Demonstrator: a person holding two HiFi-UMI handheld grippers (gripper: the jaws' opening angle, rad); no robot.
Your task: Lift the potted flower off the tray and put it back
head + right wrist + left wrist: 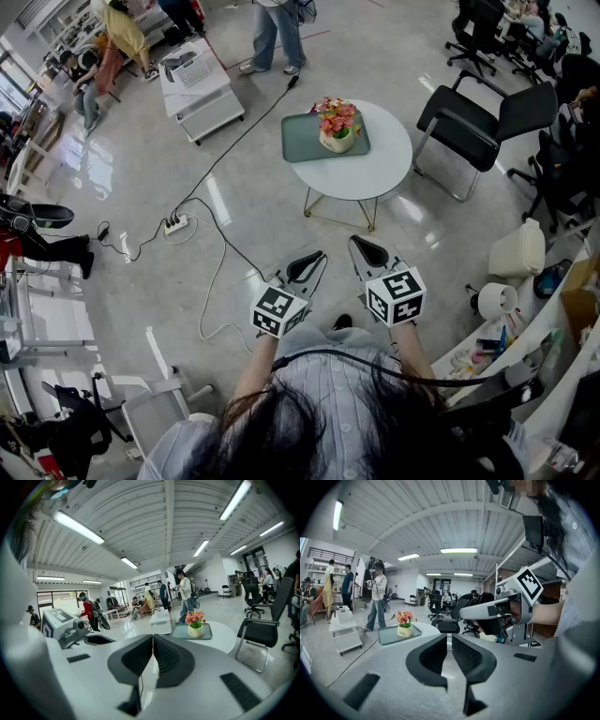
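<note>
A potted flower (pixel 337 126) with pink and orange blooms in a cream pot stands on a grey-green tray (pixel 305 141) on a round white table (pixel 375 164). The pot (pixel 405 625) and tray (pixel 391 635) lie far ahead to the left in the left gripper view. In the right gripper view the pot (pixel 195 624) and tray (pixel 180 632) sit ahead to the right. My left gripper (pixel 316 258) and right gripper (pixel 359 246) are held side by side well short of the table, both shut and empty.
A black office chair (pixel 473 127) stands right of the table. A white low cabinet (pixel 199 89) and a power strip (pixel 175 224) with trailing cables lie to the left. People stand at the far side of the room (pixel 277 33). White containers (pixel 516 251) sit at the right.
</note>
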